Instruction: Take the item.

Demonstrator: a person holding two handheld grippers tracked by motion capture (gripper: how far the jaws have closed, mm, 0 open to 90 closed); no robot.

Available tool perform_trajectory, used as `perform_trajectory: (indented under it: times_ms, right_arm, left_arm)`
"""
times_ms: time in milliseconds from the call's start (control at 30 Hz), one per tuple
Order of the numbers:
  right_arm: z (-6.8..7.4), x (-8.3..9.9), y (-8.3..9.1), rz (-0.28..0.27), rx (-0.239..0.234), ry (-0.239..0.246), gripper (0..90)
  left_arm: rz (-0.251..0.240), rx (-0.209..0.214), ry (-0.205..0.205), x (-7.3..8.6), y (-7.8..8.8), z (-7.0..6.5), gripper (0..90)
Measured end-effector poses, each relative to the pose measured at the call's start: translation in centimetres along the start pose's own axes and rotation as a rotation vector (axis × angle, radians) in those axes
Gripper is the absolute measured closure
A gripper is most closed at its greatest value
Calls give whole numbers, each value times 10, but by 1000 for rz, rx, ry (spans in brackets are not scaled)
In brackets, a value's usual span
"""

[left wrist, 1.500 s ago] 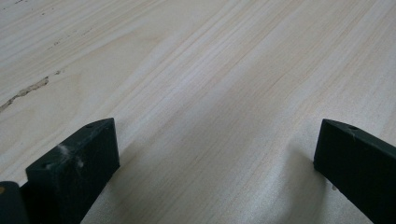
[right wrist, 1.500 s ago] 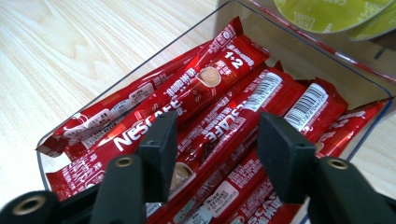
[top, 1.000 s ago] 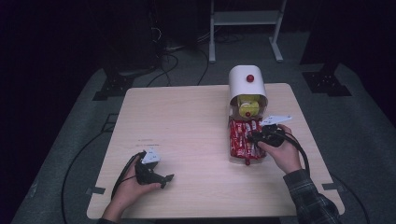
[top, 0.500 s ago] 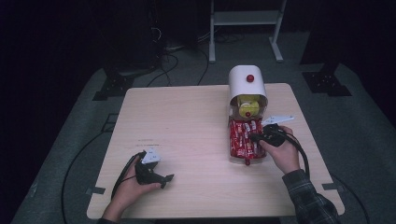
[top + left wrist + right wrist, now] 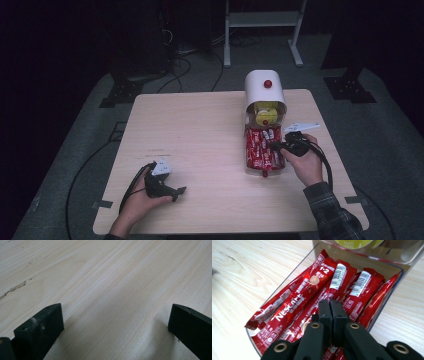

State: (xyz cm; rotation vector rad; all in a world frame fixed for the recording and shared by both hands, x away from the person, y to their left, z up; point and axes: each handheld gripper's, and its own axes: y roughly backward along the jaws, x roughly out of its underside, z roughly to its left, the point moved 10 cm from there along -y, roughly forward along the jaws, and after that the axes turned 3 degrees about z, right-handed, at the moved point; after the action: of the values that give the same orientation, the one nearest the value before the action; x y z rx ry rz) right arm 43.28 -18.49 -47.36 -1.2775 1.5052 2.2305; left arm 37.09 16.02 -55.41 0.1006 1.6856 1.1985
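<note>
At the right side of the bench [image 5: 200,130], in the high view, my right gripper [image 5: 278,146] sits over the clear tray [image 5: 294,267] of red Nescafé sachets [image 5: 302,292], just below the white dispenser [image 5: 264,90] with its yellow canister [image 5: 266,115]. From the right gripper view I see its jaws pressed together above the pile after just closing, tips down among the sachets; whether one is pinched I cannot tell. Near the front left edge, my left gripper [image 5: 167,189] rests low on the bare wood, jaws wide apart with nothing between them, well apart from the tray
</note>
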Motion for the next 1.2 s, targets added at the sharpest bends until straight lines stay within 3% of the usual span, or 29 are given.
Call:
perform_trajectory:
  times_ms: [433, 1200]
  right_arm:
    - [2, -5, 18, -31, 4, 4, 880]
    - [-24, 4, 48, -66, 56, -31, 881]
  left_arm:
    - [0, 0, 0, 0, 0, 0, 0]
    - [0, 0, 0, 0, 0, 0, 0]
